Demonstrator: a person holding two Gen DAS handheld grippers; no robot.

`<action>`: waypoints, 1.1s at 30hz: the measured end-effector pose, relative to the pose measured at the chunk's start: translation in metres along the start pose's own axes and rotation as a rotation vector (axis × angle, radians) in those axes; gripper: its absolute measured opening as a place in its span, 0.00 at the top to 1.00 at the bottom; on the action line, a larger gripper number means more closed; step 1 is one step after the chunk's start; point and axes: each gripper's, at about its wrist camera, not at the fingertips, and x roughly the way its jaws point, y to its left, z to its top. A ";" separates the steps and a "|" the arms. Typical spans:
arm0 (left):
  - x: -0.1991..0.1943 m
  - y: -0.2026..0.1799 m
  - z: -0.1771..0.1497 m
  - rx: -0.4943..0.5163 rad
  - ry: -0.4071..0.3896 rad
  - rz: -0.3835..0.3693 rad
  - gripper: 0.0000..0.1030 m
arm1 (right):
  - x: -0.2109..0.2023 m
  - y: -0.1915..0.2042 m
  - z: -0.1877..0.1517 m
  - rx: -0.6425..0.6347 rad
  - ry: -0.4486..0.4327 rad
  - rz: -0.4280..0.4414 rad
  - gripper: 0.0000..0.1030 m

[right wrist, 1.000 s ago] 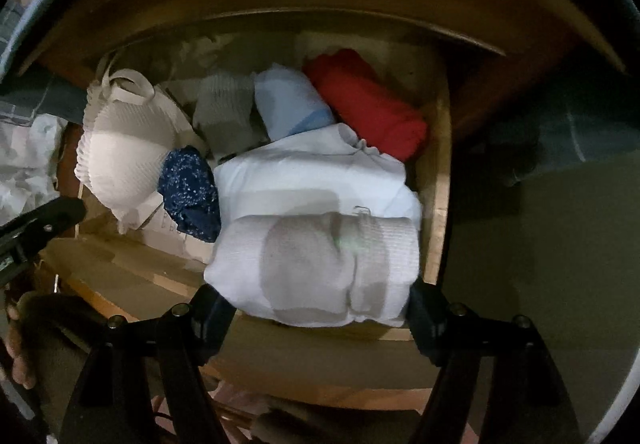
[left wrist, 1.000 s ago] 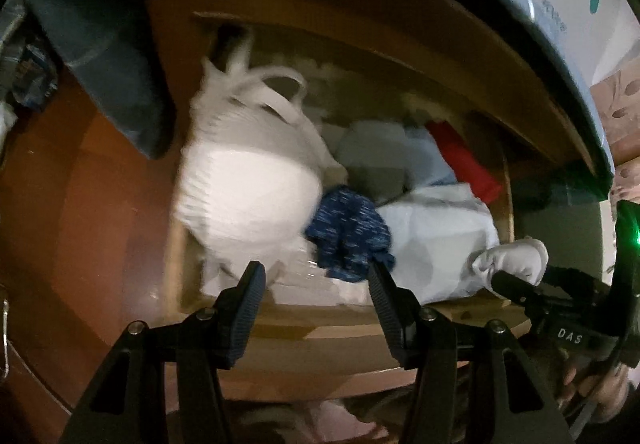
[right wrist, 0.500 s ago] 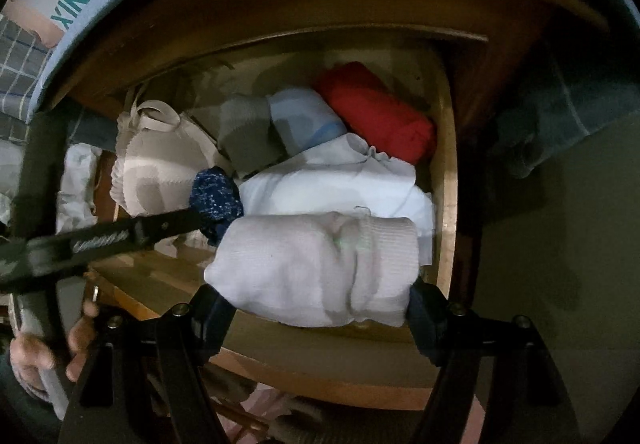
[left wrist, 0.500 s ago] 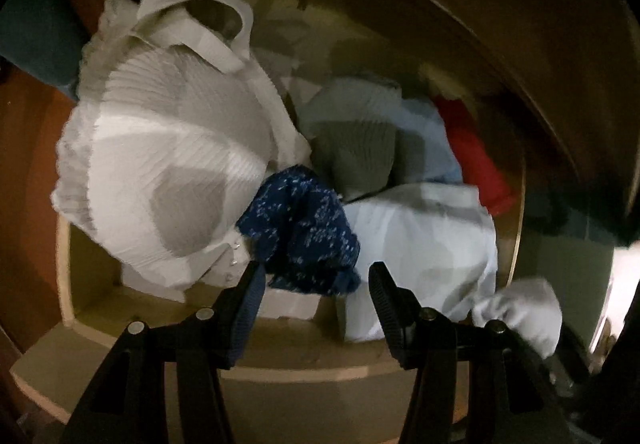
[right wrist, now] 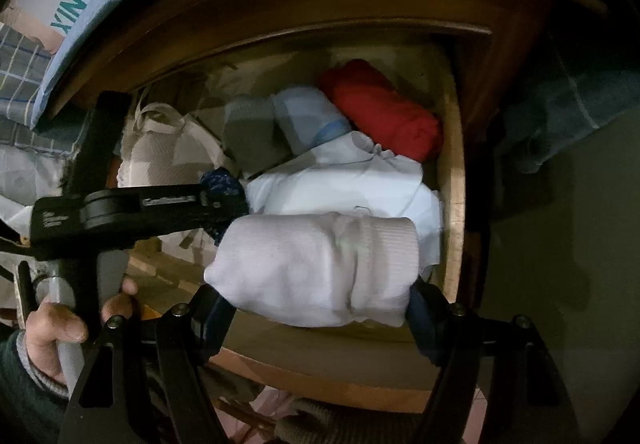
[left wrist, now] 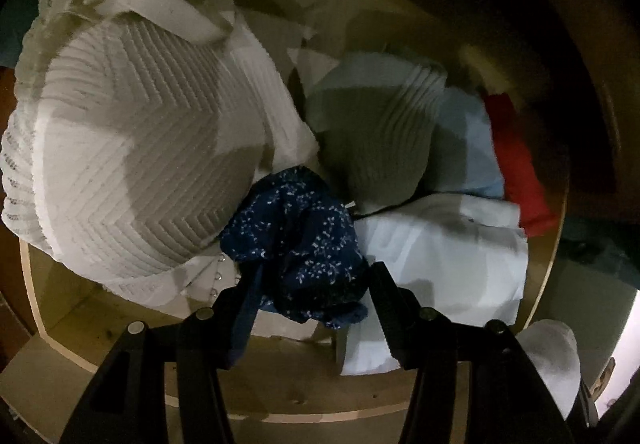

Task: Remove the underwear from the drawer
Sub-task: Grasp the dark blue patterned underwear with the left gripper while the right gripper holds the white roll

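The rolled white ribbed underwear [right wrist: 316, 268] is clamped in your right gripper [right wrist: 314, 306], just above the wooden drawer [right wrist: 454, 179] front. Your left gripper [left wrist: 308, 292] straddles the crumpled navy speckled garment [left wrist: 296, 244], jaws half open, beside the white ribbed bra [left wrist: 132, 163].

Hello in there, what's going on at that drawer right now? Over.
Right tool shut on white bundle. Left tool open astride navy speckled underwear. White bra crowds its left side.

The drawer [left wrist: 554, 240] was packed: a bra [left wrist: 132, 163] was tucked at the left, crumpled underwear [left wrist: 296, 240] just right of it, folded cloth [left wrist: 440, 256] further right, rolled pieces [right wrist: 380, 115] stowed behind.
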 end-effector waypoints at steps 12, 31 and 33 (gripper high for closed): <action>0.005 -0.018 0.006 0.084 -0.002 0.054 0.68 | 0.003 0.003 -0.001 -0.012 0.005 -0.021 0.31; -0.037 -0.028 -0.037 0.265 -0.142 0.053 0.84 | 0.005 0.006 -0.001 -0.023 -0.002 -0.057 0.31; -0.044 -0.030 -0.043 0.286 -0.168 0.060 0.84 | 0.005 0.007 -0.001 -0.026 -0.002 -0.064 0.31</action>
